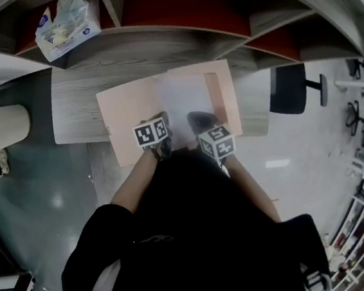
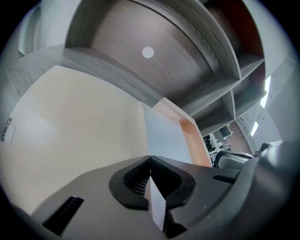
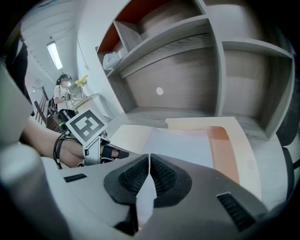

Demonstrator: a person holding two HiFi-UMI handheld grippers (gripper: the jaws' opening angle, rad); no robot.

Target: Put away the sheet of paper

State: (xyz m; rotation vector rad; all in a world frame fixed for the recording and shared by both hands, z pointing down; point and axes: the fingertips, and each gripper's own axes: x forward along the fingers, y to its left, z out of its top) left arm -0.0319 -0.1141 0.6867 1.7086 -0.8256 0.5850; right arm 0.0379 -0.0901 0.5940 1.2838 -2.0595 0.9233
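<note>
Here the left gripper (image 2: 150, 164) and the right gripper (image 3: 149, 161) each pinch the near edge of the thin white paper sheet (image 1: 183, 99) over the open peach cardboard folder (image 1: 127, 115)

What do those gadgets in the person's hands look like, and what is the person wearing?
Both are matte dark grey plastic. The left gripper and right gripper each end in two black ribbed pads set in rounded housings. A white cube with black square markers sits on top of each. A black cable loops by the left wrist. The person wears a black top with short sleeves.
</note>
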